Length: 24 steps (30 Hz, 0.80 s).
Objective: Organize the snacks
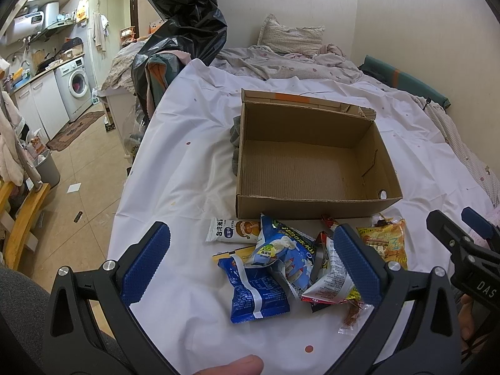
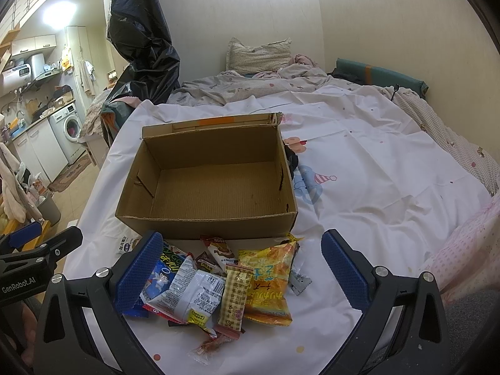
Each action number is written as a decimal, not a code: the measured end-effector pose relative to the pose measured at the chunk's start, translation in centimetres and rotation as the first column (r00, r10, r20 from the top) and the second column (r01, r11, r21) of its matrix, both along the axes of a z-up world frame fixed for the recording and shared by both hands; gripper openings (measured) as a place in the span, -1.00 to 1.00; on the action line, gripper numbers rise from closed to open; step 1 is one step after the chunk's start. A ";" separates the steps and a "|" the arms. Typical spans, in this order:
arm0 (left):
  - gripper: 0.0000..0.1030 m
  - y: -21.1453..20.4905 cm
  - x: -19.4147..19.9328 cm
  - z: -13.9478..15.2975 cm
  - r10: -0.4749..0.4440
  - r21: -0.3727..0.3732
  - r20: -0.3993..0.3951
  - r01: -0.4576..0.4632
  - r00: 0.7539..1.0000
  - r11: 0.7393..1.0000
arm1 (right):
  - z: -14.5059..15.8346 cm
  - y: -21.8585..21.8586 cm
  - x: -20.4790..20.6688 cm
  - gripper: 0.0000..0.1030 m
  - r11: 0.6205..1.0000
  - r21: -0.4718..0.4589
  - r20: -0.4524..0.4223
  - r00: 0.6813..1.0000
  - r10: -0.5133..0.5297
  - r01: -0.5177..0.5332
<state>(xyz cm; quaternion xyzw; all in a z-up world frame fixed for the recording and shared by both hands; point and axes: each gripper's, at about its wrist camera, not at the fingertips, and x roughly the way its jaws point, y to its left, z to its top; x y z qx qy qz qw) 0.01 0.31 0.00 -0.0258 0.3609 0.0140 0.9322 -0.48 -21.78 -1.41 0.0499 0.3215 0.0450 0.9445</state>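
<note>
An open, empty cardboard box (image 1: pixel 312 162) stands on the white sheet; it also shows in the right wrist view (image 2: pixel 212 187). In front of it lies a pile of snack packets: a dark blue packet (image 1: pixel 256 290), a light blue packet (image 1: pixel 281 247), a white bar (image 1: pixel 231 229), a silver-white packet (image 2: pixel 193 293), an orange-yellow bag (image 2: pixel 272 278) and a checked yellow bar (image 2: pixel 236 300). My left gripper (image 1: pixel 253 265) is open and empty above the pile. My right gripper (image 2: pixel 240 268) is open and empty above the pile too.
The white sheet (image 2: pixel 375 187) covers a bed with rumpled bedding and a pillow (image 2: pixel 259 53) at the far end. A black plastic bag (image 1: pixel 184 18) hangs at the left. The bed's left edge drops to a tiled floor (image 1: pixel 87 168) with a kitchen area beyond.
</note>
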 end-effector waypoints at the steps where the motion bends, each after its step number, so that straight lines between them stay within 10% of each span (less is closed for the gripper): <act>1: 1.00 0.0 0.0 0.0 0.000 0.000 0.000 0.000 1.000 1.000 | 0.0 0.0 0.0 1.00 1.000 0.000 0.000 1.000 0.000 0.000; 24: 1.00 0.2 -0.3 0.2 0.002 0.002 0.001 -0.002 1.000 1.000 | 0.0 -0.1 0.0 1.00 1.000 0.001 -0.003 1.000 0.001 -0.001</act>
